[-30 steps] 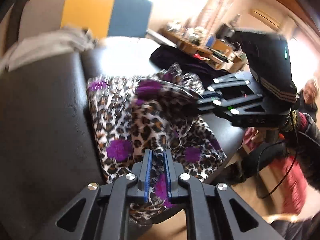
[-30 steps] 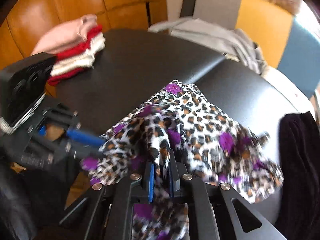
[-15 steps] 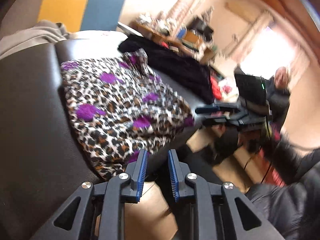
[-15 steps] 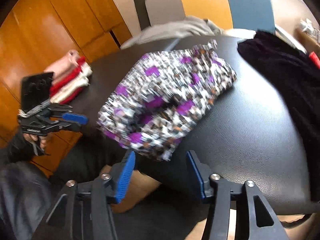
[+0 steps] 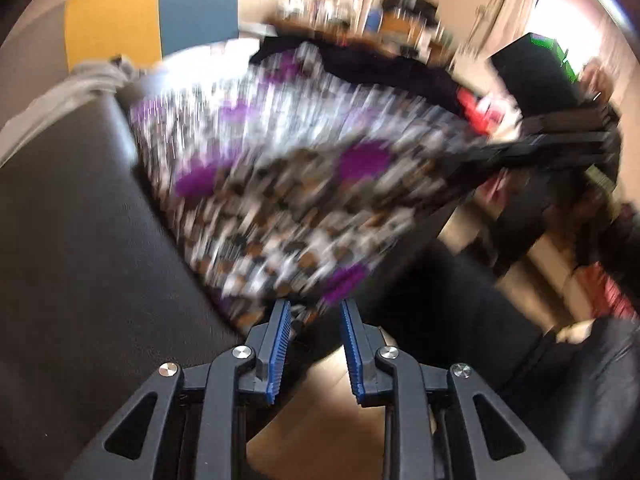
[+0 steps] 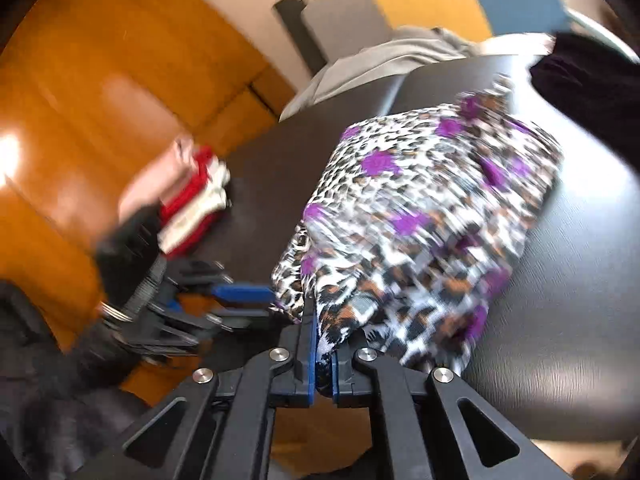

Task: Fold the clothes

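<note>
The right gripper [image 6: 323, 344] is pinched tight on the near edge of the leopard-print garment [image 6: 424, 216] lying on the black table [image 6: 580, 280] — while the left gripper [image 5: 313, 322] sits partly open at its hem, gripping nothing.

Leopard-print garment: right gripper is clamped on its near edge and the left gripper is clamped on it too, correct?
Not quite. The right gripper is shut on the leopard-print garment, but the left wrist view shows the left gripper open, its fingers apart at the cloth's edge.
</note>
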`<move>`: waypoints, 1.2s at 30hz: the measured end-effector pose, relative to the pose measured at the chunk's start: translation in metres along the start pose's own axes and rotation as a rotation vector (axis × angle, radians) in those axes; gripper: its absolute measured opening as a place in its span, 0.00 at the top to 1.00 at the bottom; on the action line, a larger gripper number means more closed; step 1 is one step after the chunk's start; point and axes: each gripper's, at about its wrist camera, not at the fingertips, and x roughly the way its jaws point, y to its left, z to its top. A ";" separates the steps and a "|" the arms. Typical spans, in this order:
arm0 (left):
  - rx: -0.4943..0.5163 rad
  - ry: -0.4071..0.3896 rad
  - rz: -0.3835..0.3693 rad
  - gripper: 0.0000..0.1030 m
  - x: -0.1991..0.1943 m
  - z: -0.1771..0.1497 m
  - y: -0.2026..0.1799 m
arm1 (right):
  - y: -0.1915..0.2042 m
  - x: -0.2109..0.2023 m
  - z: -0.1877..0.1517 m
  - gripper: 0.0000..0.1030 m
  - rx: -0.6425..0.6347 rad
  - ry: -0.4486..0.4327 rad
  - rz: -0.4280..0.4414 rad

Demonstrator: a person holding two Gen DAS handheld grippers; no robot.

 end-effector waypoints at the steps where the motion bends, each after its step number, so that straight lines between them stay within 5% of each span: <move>1: 0.018 -0.003 -0.007 0.78 0.003 -0.005 0.001 | -0.012 -0.002 -0.011 0.95 0.042 0.007 -0.012; 3: 0.010 0.008 -0.048 0.78 0.002 -0.007 0.004 | -0.036 0.008 -0.032 0.95 0.091 0.072 -0.113; 5: 0.041 0.038 -0.047 0.78 0.001 -0.006 0.002 | -0.052 0.011 -0.045 0.98 0.142 0.074 -0.095; 8: 0.042 0.082 -0.090 0.78 -0.005 -0.005 0.000 | -0.043 0.004 -0.040 0.81 0.118 0.061 -0.053; 10: 0.015 0.050 -0.125 0.78 -0.015 -0.002 0.003 | -0.035 -0.004 -0.033 0.56 0.086 0.060 -0.050; 12: -0.047 -0.008 -0.196 0.78 -0.027 0.002 0.011 | -0.030 -0.018 -0.024 0.44 0.056 0.022 -0.074; 15: -0.149 -0.102 -0.288 0.76 -0.039 0.009 0.025 | -0.025 -0.038 -0.003 0.42 0.039 -0.073 -0.096; 17: -0.194 -0.138 -0.281 0.74 -0.038 0.017 0.033 | -0.029 -0.034 0.015 0.42 0.036 -0.118 -0.118; 24: -0.243 -0.144 -0.238 0.72 -0.013 0.036 0.037 | -0.054 0.022 0.076 0.42 0.061 -0.175 -0.274; 27: -0.220 -0.107 -0.221 0.71 0.002 0.035 0.030 | -0.070 0.044 0.091 0.44 0.088 -0.135 -0.363; 29: -0.208 -0.096 -0.194 0.71 0.008 0.032 0.027 | -0.076 0.056 0.094 0.62 0.093 -0.089 -0.410; 31: -0.208 -0.094 -0.181 0.71 0.010 0.030 0.026 | -0.069 0.054 0.098 0.91 0.070 -0.092 -0.409; 36: -0.256 -0.094 -0.191 0.71 0.007 0.020 0.033 | -0.041 0.004 0.112 0.93 0.033 -0.264 -0.399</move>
